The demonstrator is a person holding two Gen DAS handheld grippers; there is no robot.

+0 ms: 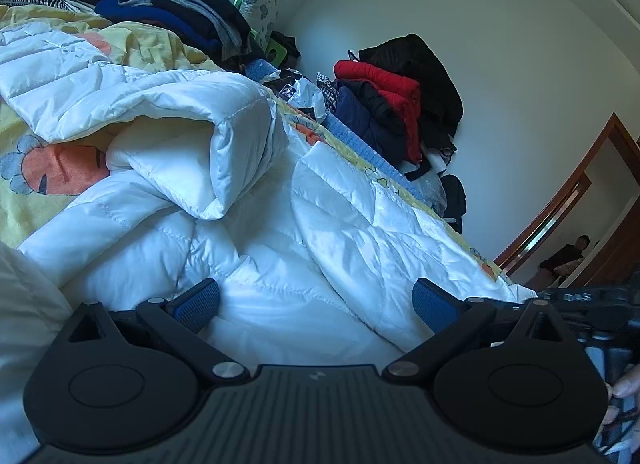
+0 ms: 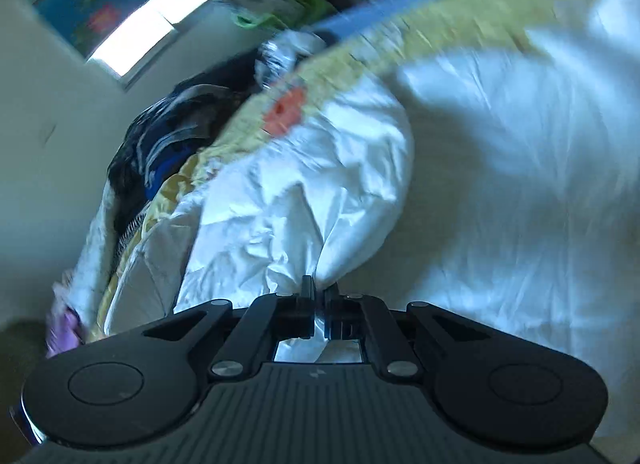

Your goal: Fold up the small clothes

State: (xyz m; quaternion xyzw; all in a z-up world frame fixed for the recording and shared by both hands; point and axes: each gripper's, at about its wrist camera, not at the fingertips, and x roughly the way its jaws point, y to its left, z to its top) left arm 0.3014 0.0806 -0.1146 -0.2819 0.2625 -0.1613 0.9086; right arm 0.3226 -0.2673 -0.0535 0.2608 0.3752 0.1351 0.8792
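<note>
**Right tongs pinching the puffer, left ones just hovering**

Right gripper (image 2: 319, 296) is clamped tight on a fold of the white puffer jacket (image 2: 296, 200). Left gripper (image 1: 316, 304) is spread wide, holding nothing, with the jacket lying right under it across the yellow bedspread (image 1: 36, 204), near the bed's edge.

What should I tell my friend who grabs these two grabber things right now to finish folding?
Left gripper: open, over the white puffy jacket, gripping nothing.
Right gripper: shut on a pinch of the same jacket's white fabric.
The jacket lies rumpled on the yellow flower blanket, one sleeve flopped across it.
Done: no neat fold visible yet.
Left: flatten it, tuck the sleeves in, fold it up.
</note>
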